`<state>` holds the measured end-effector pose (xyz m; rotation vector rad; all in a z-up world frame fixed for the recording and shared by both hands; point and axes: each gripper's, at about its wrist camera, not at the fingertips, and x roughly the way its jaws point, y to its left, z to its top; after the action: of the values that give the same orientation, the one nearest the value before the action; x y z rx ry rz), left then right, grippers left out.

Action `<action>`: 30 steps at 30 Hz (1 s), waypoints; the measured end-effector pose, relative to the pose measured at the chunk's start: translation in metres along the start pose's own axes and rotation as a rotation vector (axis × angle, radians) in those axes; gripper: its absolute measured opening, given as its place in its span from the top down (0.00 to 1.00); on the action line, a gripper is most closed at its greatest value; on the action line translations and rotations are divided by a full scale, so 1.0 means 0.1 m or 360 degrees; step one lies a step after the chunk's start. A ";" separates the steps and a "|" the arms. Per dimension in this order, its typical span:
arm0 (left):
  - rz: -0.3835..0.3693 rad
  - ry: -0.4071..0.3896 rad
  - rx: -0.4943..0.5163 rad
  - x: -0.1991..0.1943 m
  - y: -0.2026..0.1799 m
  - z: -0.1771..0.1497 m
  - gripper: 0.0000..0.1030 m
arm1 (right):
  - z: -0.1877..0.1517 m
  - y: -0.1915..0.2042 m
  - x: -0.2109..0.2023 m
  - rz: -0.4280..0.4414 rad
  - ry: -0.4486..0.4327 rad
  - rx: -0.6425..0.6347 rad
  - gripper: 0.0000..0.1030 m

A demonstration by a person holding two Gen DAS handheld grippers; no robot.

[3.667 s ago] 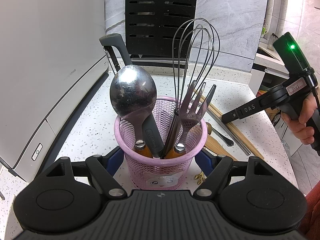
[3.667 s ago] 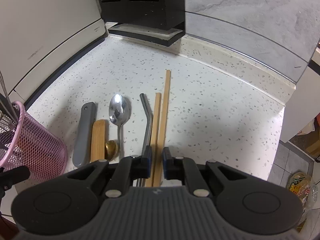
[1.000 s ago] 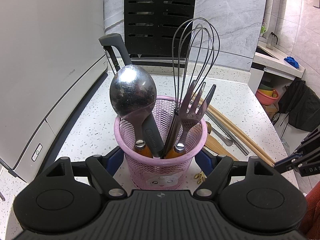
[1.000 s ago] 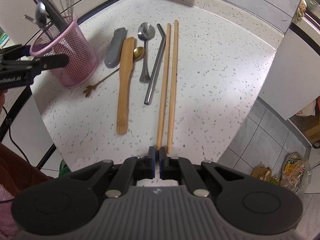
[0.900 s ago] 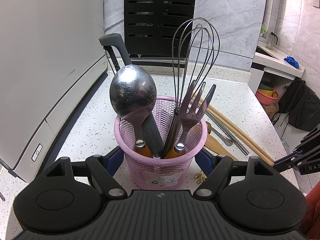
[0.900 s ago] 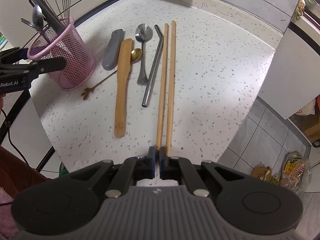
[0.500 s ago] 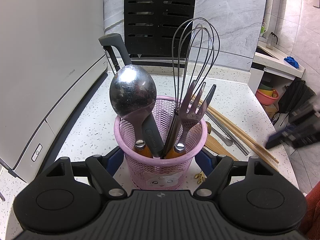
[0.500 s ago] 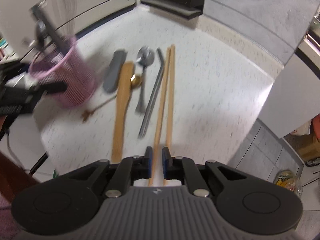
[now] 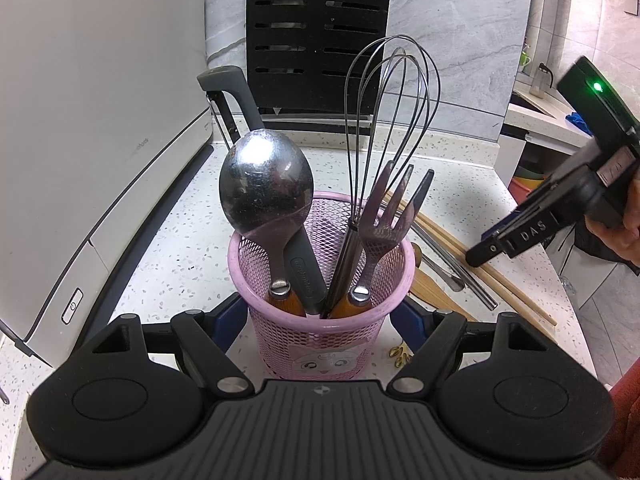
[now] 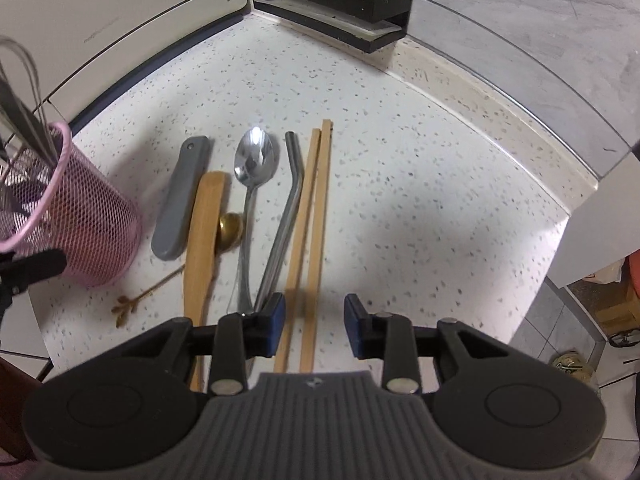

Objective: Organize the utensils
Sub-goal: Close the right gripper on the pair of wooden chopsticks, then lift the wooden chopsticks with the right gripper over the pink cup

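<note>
A pink mesh basket (image 9: 320, 344) holds a large spoon (image 9: 266, 182), a whisk (image 9: 394, 112), a fork (image 9: 392, 208) and a grey-handled tool (image 9: 236, 92). My left gripper (image 9: 320, 316) is shut on the basket, its blue pads against both sides. To the basket's right, a row lies on the speckled counter: two wooden chopsticks (image 10: 316, 216), a bent metal straw (image 10: 286, 216), a silver spoon (image 10: 256, 160), a wooden spatula (image 10: 204, 232), a grey handle (image 10: 180, 200) and a small gold spoon (image 10: 230, 228). My right gripper (image 10: 314, 322) hovers over the chopsticks' near ends. Its jaws are opening and touch nothing.
A white appliance (image 9: 100, 140) stands along the left. A black slotted rack (image 9: 320, 32) stands at the back against the grey wall. The counter edge (image 10: 560, 248) drops to a tiled floor on the right. A hand (image 9: 628, 232) holds the right gripper.
My right gripper has come in closer over the row of utensils and its jaws have parted from shut. The left gripper and the basket have stayed put.
</note>
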<state>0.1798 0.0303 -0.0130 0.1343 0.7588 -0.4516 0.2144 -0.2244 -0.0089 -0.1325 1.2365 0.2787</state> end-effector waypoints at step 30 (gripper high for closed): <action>0.0002 0.0001 -0.0002 0.01 -0.01 0.00 0.12 | 0.09 0.06 0.05 -0.0022 -0.0014 -0.0062 0.92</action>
<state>0.1802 0.0295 -0.0131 0.1334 0.7594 -0.4498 0.2223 -0.2158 -0.0105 -0.1732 1.2216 0.2909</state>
